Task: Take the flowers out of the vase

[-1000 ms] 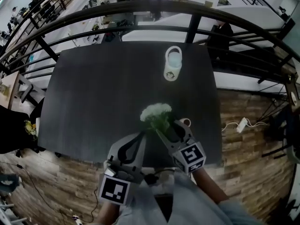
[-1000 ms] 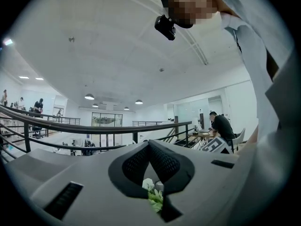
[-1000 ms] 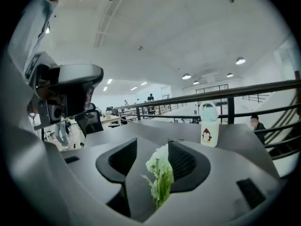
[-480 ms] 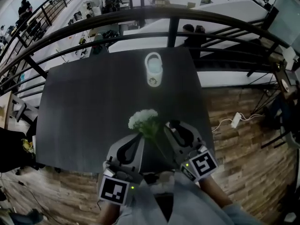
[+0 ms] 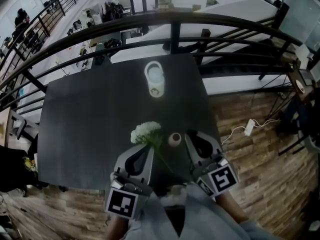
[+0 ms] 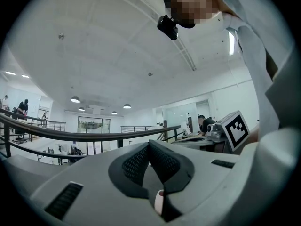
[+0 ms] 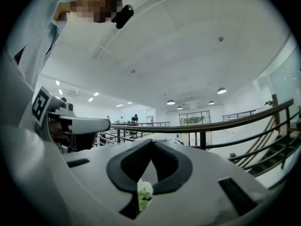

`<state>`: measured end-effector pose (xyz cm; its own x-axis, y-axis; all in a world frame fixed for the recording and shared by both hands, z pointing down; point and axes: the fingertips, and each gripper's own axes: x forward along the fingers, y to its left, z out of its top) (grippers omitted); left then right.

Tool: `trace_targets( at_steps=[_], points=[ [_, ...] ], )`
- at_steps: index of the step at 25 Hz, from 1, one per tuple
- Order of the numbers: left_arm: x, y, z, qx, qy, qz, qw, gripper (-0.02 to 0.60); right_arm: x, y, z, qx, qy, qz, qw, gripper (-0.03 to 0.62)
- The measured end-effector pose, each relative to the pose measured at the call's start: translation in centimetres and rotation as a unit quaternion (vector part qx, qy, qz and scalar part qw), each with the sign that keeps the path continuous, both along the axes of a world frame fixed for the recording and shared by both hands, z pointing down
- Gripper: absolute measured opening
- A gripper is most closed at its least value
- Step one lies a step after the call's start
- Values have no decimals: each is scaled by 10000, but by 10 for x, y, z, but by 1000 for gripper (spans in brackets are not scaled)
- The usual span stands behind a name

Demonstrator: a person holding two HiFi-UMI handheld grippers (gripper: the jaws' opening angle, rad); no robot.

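Observation:
A bunch of white flowers [image 5: 146, 132] lies on the dark table [image 5: 90, 129], its green stem running back toward me. Just right of it stands a small pale vase [image 5: 174, 139], apart from the flowers. My left gripper [image 5: 149, 148] hovers just behind the flower head, shut, with nothing seen between its pads [image 6: 141, 161]. My right gripper [image 5: 191, 135] sits just right of the vase, shut and holding nothing. Through the slot under the right gripper's jaws I glimpse the flowers [image 7: 144, 194]. A pale bit of the vase [image 6: 159, 202] shows under the left gripper's.
A white mug [image 5: 155, 79] with a handle stands at the far side of the table. A dark railing [image 5: 175, 21] curves behind the table. The table's near edge [image 5: 75, 176] lies just under my grippers; a white power strip [image 5: 248, 127] lies on the wooden floor at right.
My right gripper stood open beside the flowers; its jaws have since closed and it has pulled away to the right. Both grippers drew back toward me. Flowers and vase stayed put.

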<state>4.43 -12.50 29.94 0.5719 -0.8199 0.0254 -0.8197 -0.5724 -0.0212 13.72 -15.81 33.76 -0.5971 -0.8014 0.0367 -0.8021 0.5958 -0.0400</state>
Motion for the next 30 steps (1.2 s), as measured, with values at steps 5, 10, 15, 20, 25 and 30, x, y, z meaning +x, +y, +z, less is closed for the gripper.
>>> trace_targets(
  at_steps=[5,10,15,20,25,30],
  points=[
    [6,1,4,-52,-71,-9,10000,-3,10,-1,-2,30,-126,41,9999,-5],
    [3,3,5,-46,-37,-37,10000,-3,4,3,0,67,16,-68,10000,-5],
    [4,2,6,-44,-46,-36,10000,-3,-2,6,1,119,159,-197,9996,-5],
    [3,4,5,-24,-62,-31,10000,-3,-2,5,1,67,68,-110,9999,-5],
    [5,5,6,-48,-108,-31,9999,-3,3,4,1,28,44,-76,10000,-5],
    [2,7,7,-77,-105,-39,9999,-3,-1,6,2,61,60,-88,9999,-5]
  ],
)
